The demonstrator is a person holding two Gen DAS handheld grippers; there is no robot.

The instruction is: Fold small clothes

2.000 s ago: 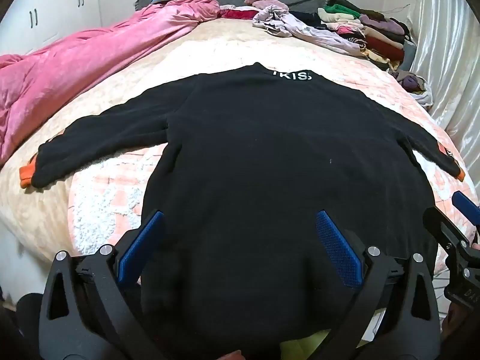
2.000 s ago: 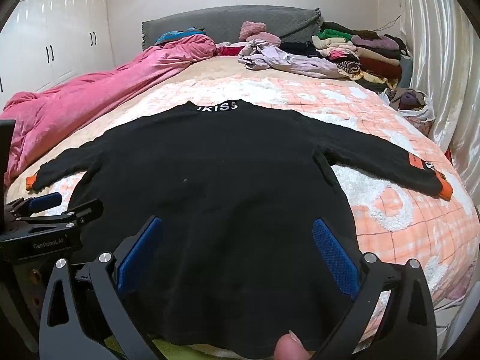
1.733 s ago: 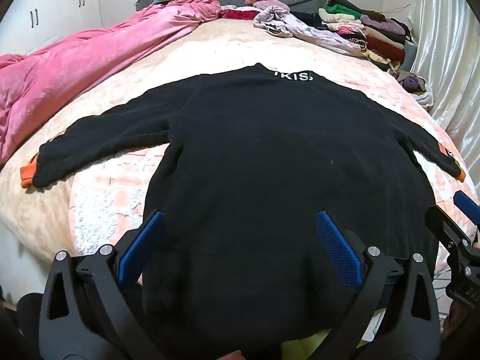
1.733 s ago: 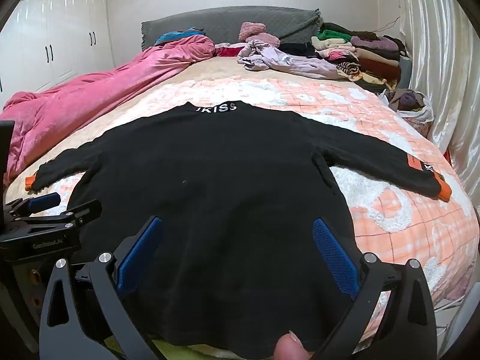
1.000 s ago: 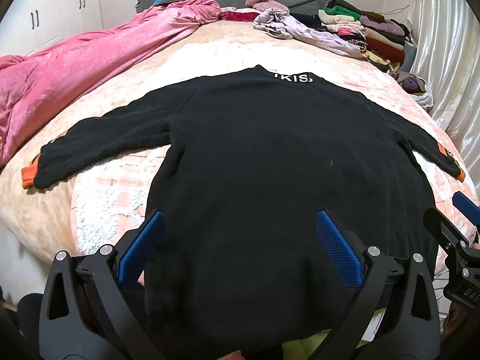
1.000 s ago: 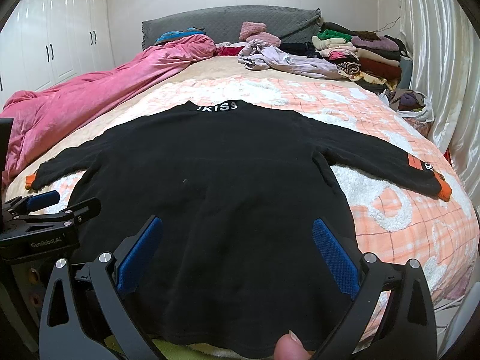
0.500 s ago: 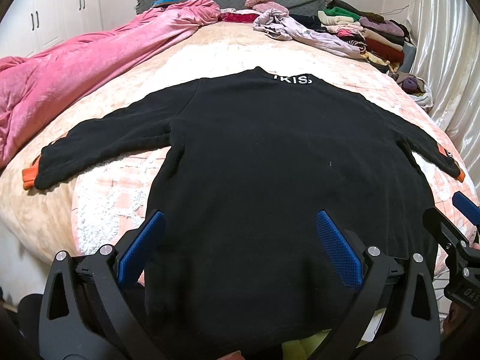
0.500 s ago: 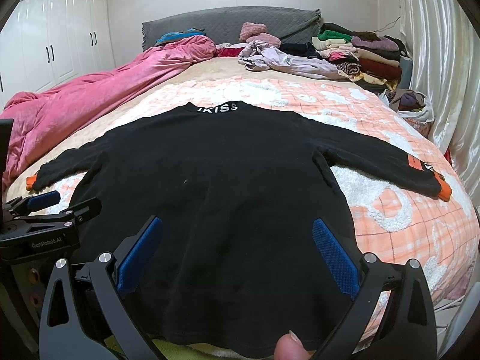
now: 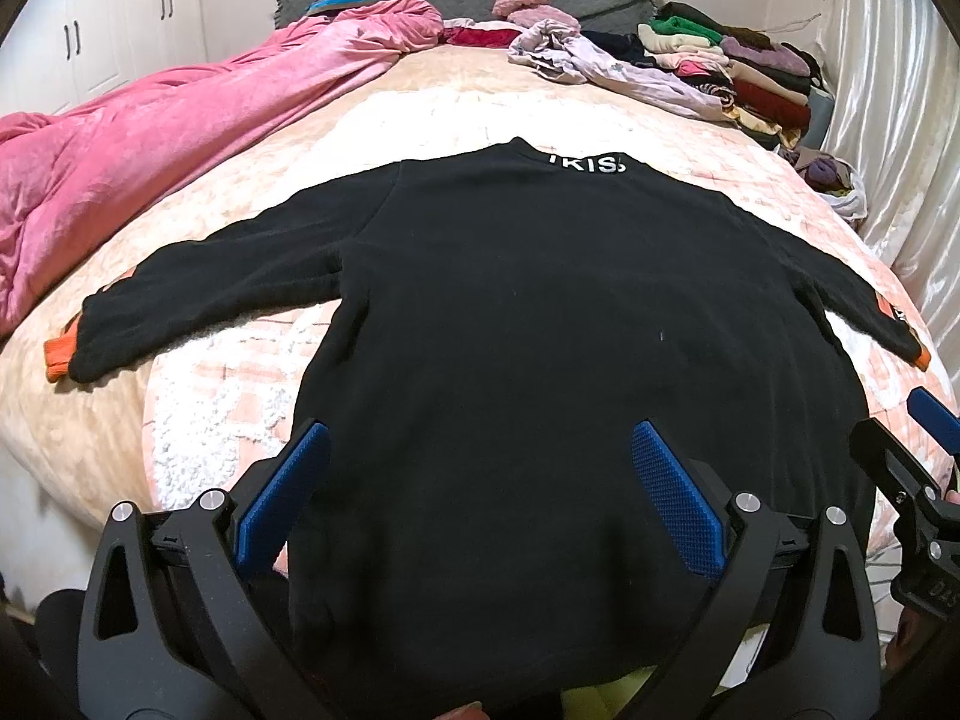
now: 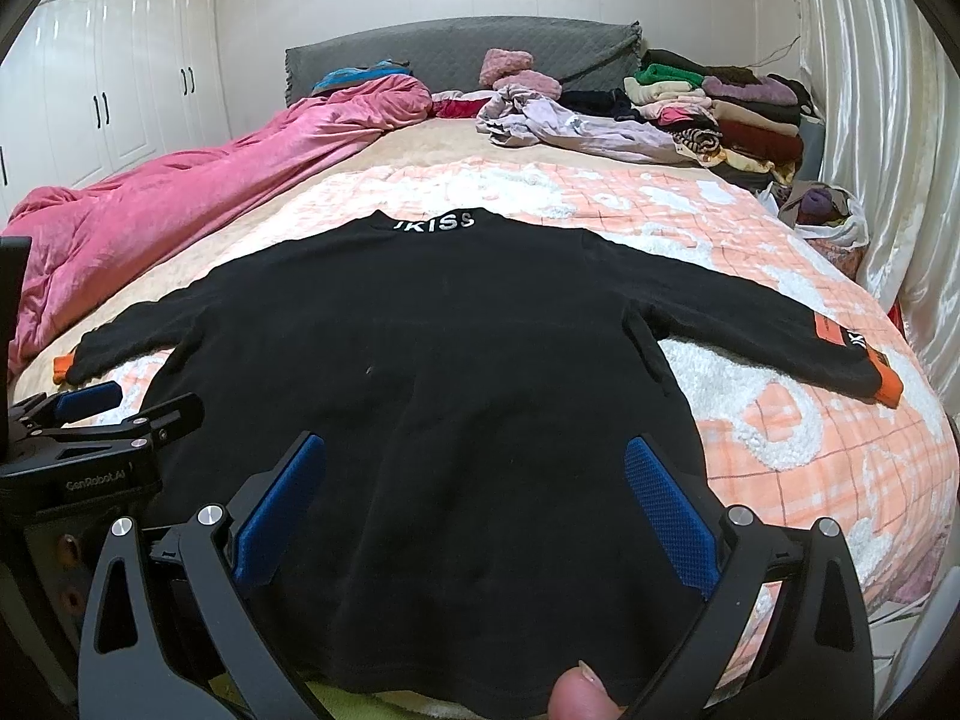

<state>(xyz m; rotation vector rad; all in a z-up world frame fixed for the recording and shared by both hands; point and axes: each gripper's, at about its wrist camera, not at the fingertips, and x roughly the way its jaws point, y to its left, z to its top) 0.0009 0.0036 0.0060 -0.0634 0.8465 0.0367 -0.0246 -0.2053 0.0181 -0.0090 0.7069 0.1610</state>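
A black long-sleeved sweater (image 9: 540, 324) (image 10: 456, 348) lies spread flat on the bed, white lettering at its collar, sleeves stretched out to both sides with orange cuffs (image 9: 58, 353) (image 10: 887, 385). My left gripper (image 9: 480, 483) hovers open over the hem's left half, nothing between its blue pads. My right gripper (image 10: 474, 495) hovers open over the hem's right half, also holding nothing. In each wrist view the other gripper shows at the frame's edge (image 9: 918, 480) (image 10: 96, 432). A fingertip (image 10: 579, 697) shows at the bottom of the right wrist view.
A pink duvet (image 10: 180, 192) is bunched along the bed's left side. A loose lilac garment (image 10: 576, 126) and a stack of folded clothes (image 10: 720, 108) sit at the far right by the grey headboard (image 10: 456, 54). A curtain (image 10: 888, 120) hangs on the right; white wardrobes (image 10: 108, 90) on the left.
Both grippers stay open over the hem. The views have drifted only slightly; the sweater has not moved.
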